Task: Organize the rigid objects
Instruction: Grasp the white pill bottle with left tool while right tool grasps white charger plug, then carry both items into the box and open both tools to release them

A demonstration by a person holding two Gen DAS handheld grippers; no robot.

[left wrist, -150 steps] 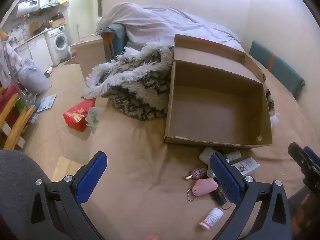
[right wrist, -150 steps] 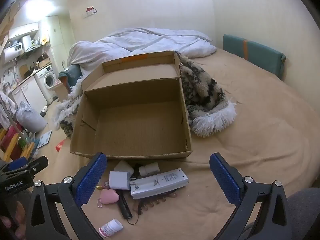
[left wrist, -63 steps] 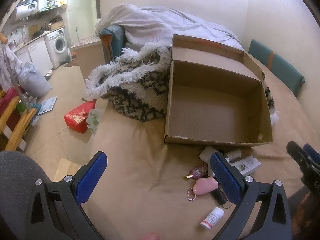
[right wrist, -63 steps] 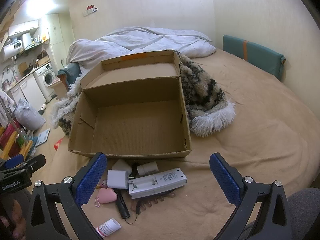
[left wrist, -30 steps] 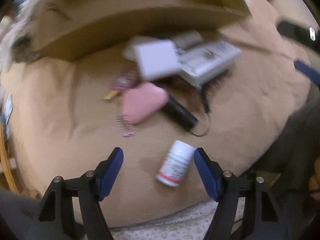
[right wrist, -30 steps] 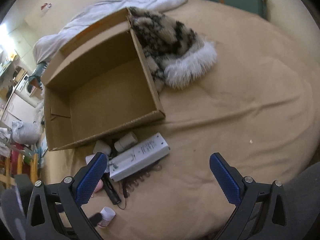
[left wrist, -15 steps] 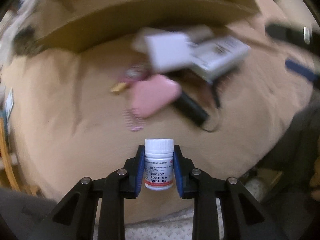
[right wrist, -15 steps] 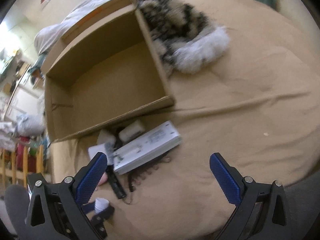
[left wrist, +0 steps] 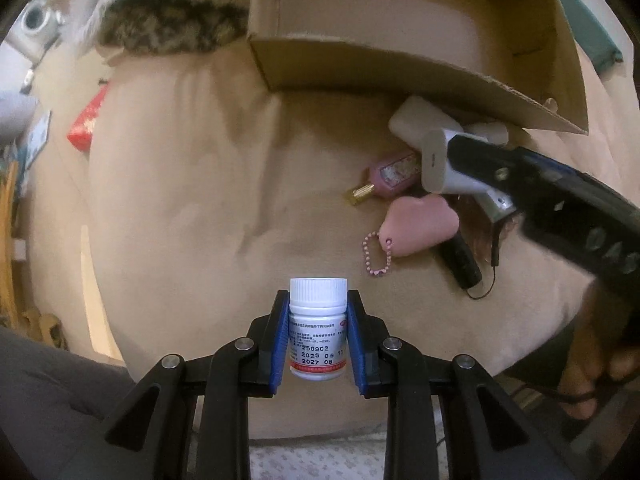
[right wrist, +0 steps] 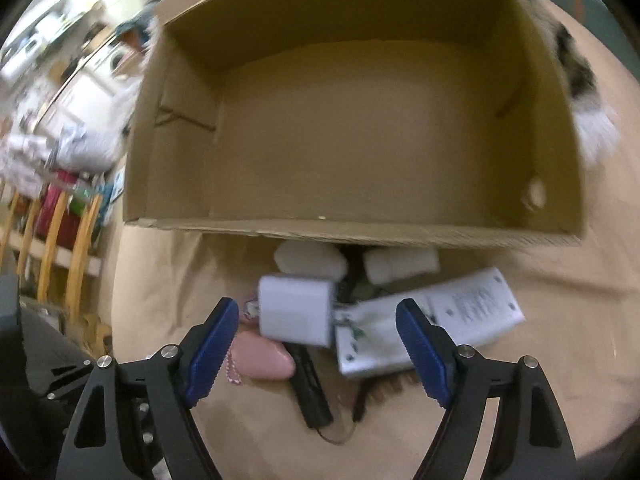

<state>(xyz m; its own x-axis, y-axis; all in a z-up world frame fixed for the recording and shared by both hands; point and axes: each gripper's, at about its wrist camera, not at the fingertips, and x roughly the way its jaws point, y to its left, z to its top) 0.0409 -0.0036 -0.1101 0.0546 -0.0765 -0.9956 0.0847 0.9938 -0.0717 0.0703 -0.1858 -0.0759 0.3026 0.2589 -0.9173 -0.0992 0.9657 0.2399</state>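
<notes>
My left gripper (left wrist: 318, 338) is shut on a white pill bottle (left wrist: 317, 328) and holds it upright above the tan bedspread. An open, empty cardboard box (left wrist: 400, 68) (right wrist: 360, 132) lies ahead. In front of it lies a pile: a white charger cube (right wrist: 296, 314) (left wrist: 434, 160), a white flat device (right wrist: 432, 320), a pink heart keychain (left wrist: 420, 228) (right wrist: 260, 358), a pink small bottle (left wrist: 390, 174), a black stick (right wrist: 312, 388) (left wrist: 460, 260) and two white pieces (right wrist: 310, 260). My right gripper (right wrist: 316, 350) is open, low over the pile, its jaws either side of the charger cube.
A furry black-and-white blanket (left wrist: 160, 20) lies left of the box and shows at the box's right in the right wrist view (right wrist: 588, 92). A red packet (left wrist: 86, 124) lies on the floor past the bed edge. Wooden furniture (right wrist: 60, 236) stands at left.
My left gripper has closed on the pill bottle and lifted it upright. My right gripper has dropped down and forward over the pile, around the charger cube.
</notes>
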